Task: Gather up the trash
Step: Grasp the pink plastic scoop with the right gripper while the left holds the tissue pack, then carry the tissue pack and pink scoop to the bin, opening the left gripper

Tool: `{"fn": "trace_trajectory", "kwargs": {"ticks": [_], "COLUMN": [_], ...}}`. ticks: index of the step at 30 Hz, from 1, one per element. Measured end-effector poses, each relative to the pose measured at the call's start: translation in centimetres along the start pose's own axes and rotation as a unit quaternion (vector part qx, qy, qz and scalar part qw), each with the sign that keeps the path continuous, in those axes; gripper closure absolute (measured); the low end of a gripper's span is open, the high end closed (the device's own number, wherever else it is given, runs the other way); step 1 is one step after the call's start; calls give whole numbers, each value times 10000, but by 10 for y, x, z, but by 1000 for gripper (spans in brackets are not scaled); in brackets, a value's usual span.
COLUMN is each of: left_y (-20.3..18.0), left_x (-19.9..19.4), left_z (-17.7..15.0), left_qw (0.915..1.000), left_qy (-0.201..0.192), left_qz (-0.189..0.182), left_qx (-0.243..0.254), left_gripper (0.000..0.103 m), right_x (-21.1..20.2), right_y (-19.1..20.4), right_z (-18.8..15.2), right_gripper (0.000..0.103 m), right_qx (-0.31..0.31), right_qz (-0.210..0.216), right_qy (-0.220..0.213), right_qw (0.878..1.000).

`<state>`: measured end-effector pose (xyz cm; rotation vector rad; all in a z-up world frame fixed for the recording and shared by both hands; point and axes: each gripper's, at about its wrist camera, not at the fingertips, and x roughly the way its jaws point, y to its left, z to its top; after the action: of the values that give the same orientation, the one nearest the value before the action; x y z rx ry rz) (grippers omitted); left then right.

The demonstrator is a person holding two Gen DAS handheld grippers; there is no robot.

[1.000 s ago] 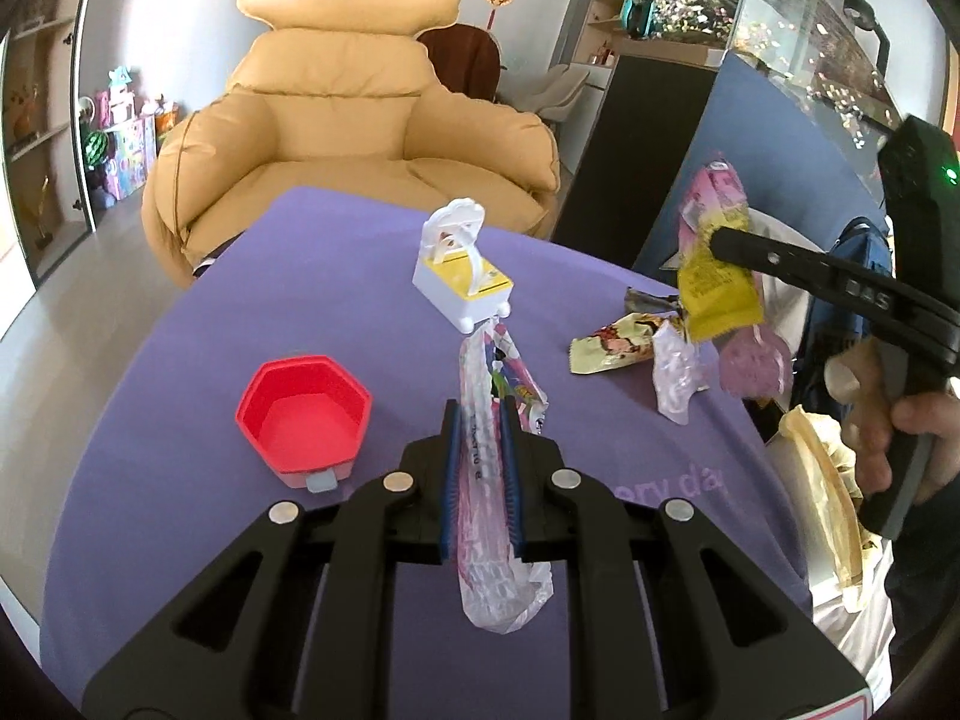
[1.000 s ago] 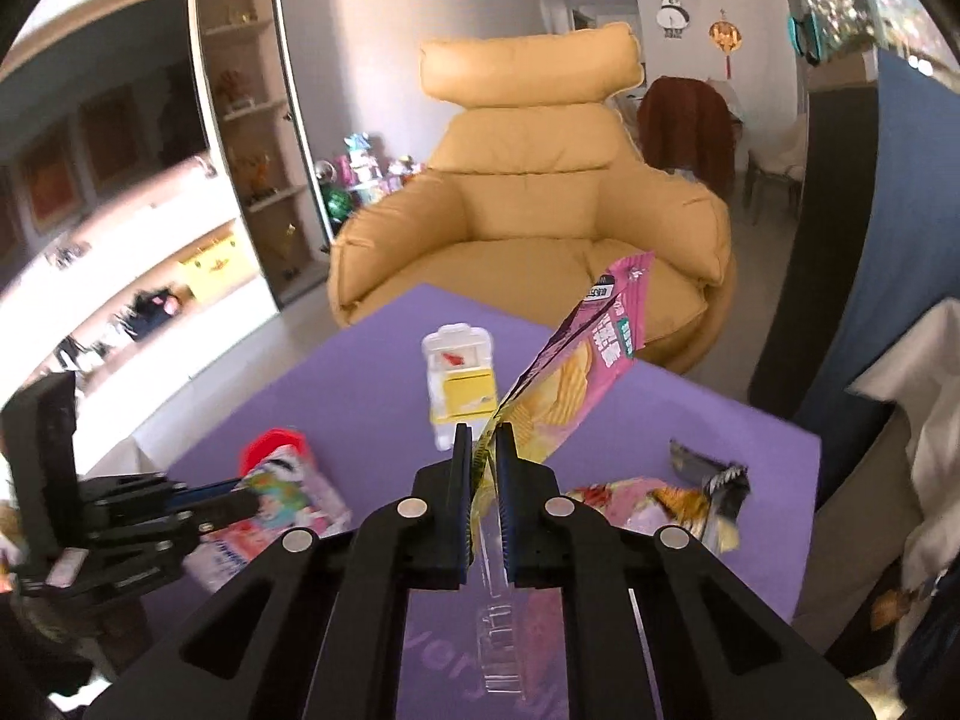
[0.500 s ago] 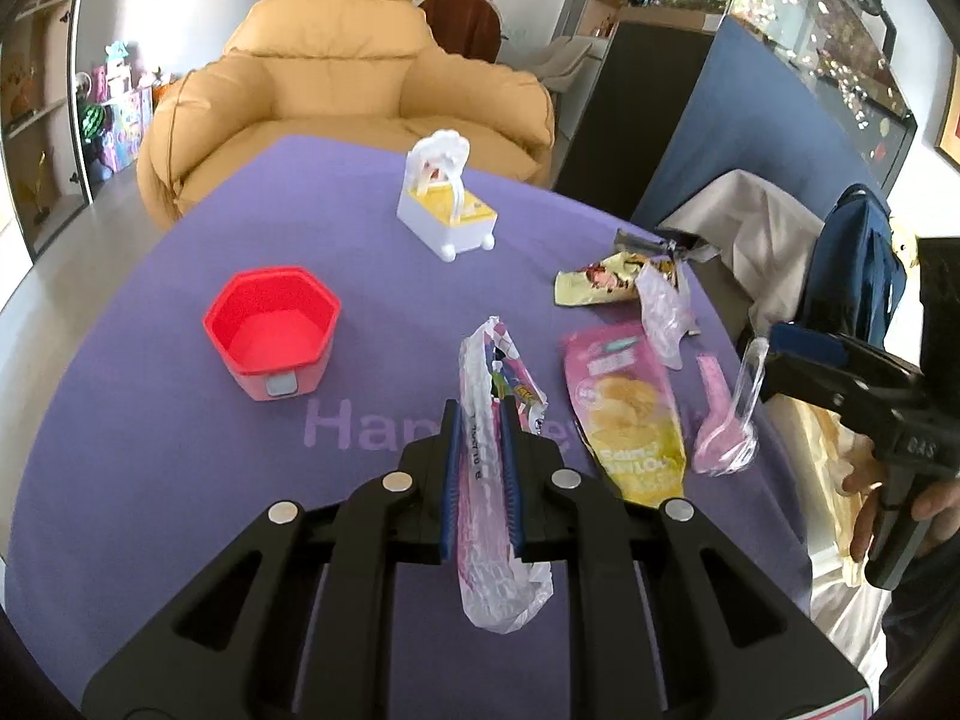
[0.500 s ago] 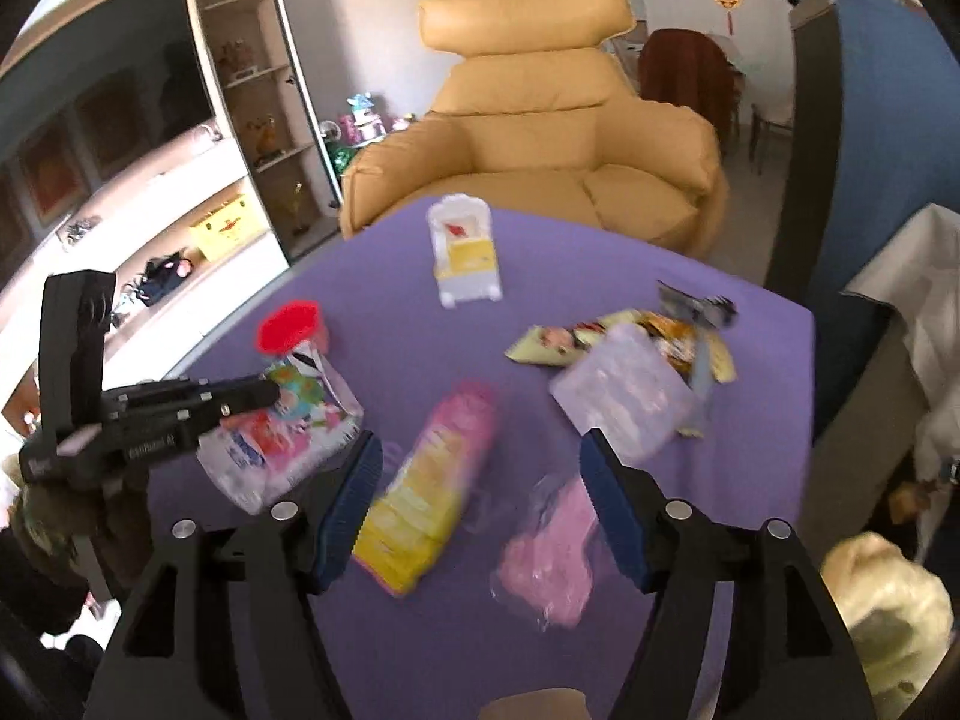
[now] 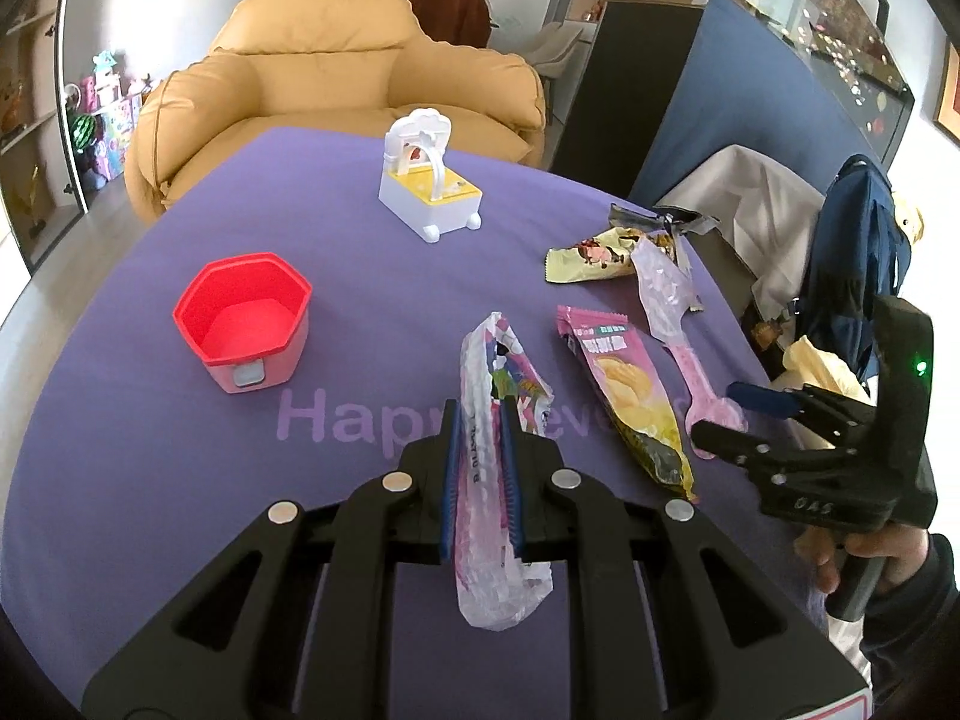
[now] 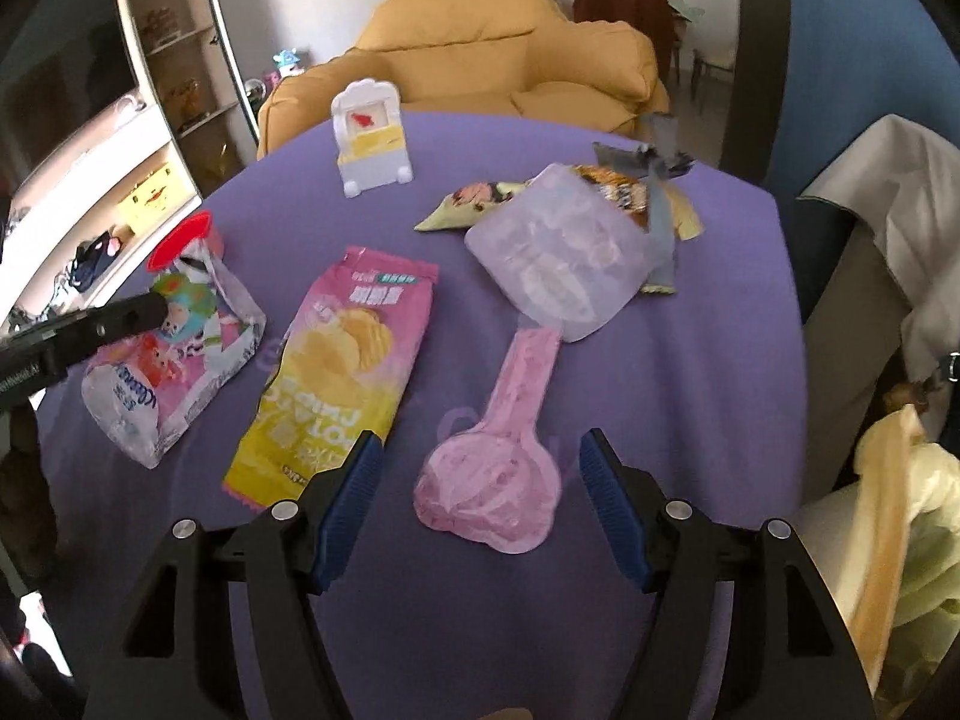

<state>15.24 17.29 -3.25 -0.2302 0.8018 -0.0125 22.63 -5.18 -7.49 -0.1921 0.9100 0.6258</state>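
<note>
Your left gripper holds a crumpled cartoon-printed wrapper, the blue pads pinched narrow on its middle, the wrapper's ends sticking out above and below the jaws over the purple table. Your right gripper hangs low over the table with its jaws wide but closing, and nothing is pinched between them yet; a pink spoon-shaped plastic pack lies flat on the cloth in the gap between the pads.

Just beside that pack to its left lies a pink and yellow chip bag, flat and untouched. Beyond them a clear plastic tray rests partly on a small heap of foil snack wrappers. A red hexagonal bin stands on the left side of the table, well apart from the litter, and a white and yellow toy sits near the far edge, with a tan armchair behind.

The step in hand looks like the pick of the next piece: the spoon-shaped pack, which the right jaws already straddle. The pack lies flat and looks thin, so the next move calls for you to bring the pads right down to the cloth and close on an edge or the raised bowl end, then lift. The wrapper in your left gripper still has to reach the bin, judged the likely place for the trash.
</note>
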Motion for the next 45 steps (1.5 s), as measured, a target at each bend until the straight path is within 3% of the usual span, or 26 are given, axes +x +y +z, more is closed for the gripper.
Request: {"fn": "trace_trajectory", "kwargs": {"ticks": [1, 6, 17, 28, 32, 38, 45], "left_y": [-1, -9, -52, -151, -187, -237, -288], "left_x": [0, -7, -61, -76, -63, -22, 42], "left_z": [0, 3, 23, 24, 22, 10, -9], "left_qw": [10000, 9998, 9956, 9871, 9853, 9815, 9701], "left_qy": [4, -99, -764, -942, -744, -111, 676], "left_qz": [1, 35, -16, -580, -884, -1391, -1917], "left_qx": [18, 189, 540, 1154, 1255, 1309, 1326], "left_gripper": [91, 91, 92, 92, 92, 92, 92], "right_x": [1, -18, -115, -181, -196, -201, -193], "right_y": [2, 7, 5, -37, -67, -111, -155], "right_z": [-1, -5, 3, -28, -44, -71, -100], "right_gripper": [59, 58, 59, 59, 59, 59, 59], "right_qx": [-33, -129, -271, -75, 181, 535, 950], "right_qz": [-27, 50, -249, -767, -954, -1298, -1581], "right_qy": [32, -90, -996, -1426, -1446, -1309, -1026], "right_qw": [10000, 9999, 9943, 9868, 9847, 9814, 9775]}}
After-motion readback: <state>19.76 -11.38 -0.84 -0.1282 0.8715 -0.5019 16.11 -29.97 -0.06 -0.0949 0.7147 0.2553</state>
